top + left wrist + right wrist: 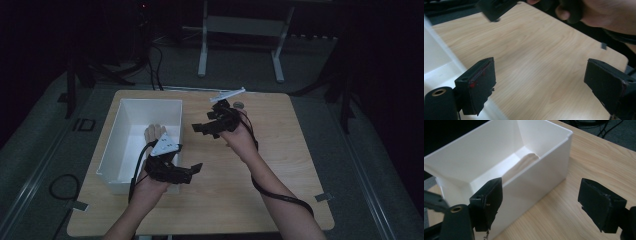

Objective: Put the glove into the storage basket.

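Left gripper [192,170]: held in the person's left hand over the near right corner of the white box, its fingers pointing right across the bare wood.
Left fingers [482,82]: spread wide, with nothing between them; in the left gripper view only wood grain lies in the gap.
Right gripper [202,128]: held in the person's right hand above the middle of the surface, just beside the box's right wall, its fingers pointing left toward the box.
Right fingers [490,200]: spread wide, gripping nothing; in the right gripper view the box's long wall and the wood fill the gap.
White box [116,141]: an open, rectangular bin standing upright on the left half of the surface, its long sides running away from the person.
Pale object in the box [522,165]: a light tan, ridged thing lying on the box floor against the far end wall in the right gripper view; what it is cannot be told.
Surface [280,150]: light wood with rounded corners; its right half is bare.
White strip [227,94]: a thin, pale bar lying at an angle near the far edge, beyond the right gripper.
Small round thing [238,105]: a dark disc just beside the strip, too small to identify.
Cables [280,196]: one trails along the right forearm, another loops from the left gripper down past the wrist.
Grippers to each other: near, fingers aimed at opposite sides, not touching.
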A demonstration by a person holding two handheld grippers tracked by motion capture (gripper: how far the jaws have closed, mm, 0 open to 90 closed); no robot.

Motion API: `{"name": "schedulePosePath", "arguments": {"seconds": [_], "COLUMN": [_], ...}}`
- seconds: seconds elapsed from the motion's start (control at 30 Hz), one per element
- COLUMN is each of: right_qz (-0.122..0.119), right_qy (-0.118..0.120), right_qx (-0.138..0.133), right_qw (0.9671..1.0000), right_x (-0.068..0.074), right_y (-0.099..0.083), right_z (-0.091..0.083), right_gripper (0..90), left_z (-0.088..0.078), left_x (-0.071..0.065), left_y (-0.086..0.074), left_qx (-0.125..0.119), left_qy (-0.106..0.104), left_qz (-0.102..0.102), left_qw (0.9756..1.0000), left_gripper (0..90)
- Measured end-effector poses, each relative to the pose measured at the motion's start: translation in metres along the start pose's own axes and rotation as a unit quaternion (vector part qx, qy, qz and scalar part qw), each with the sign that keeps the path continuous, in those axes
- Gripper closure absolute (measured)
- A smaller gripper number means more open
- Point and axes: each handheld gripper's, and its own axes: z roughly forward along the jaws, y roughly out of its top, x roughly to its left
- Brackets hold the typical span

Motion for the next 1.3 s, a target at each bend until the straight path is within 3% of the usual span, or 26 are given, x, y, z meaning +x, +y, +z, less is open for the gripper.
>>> {"name": "schedulePosePath", "arguments": {"seconds": [0.27, 0.47, 0.67, 1.0, 1.3], "right_qz": [-0.001, -0.001, -0.003, 0.000, 0.016], "right_qy": [-0.015, -0.023, -0.031, -0.041, -0.045], "right_qx": [-0.015, -0.017, -0.013, -0.015, -0.014], "right_qw": [0.9998, 0.9996, 0.9994, 0.9991, 0.9988], "right_x": [-0.015, -0.028, -0.037, -0.049, -0.060], "right_y": [-0.027, -0.054, -0.083, -0.126, -0.162], "right_z": [-0.018, -0.028, -0.034, -0.036, -0.035], "right_gripper": [19.2, 18.5, 17.4, 16.9, 15.9], "left_z": [0.018, 0.035, 0.056, 0.086, 0.110], "left_x": [-0.023, -0.040, -0.051, -0.061, -0.060], "left_y": [0.005, 0.003, -0.003, -0.022, -0.039], "left_qx": [-0.002, 0.005, 0.019, 0.041, 0.057], "left_qy": [-0.040, -0.066, -0.090, -0.121, -0.137], "left_qz": [0.018, 0.040, 0.044, 0.048, 0.036], "left_qw": [0.9990, 0.9970, 0.9948, 0.9907, 0.9882], "left_gripper": [10.8, 11.5, 11.6, 11.6, 11.7]}}
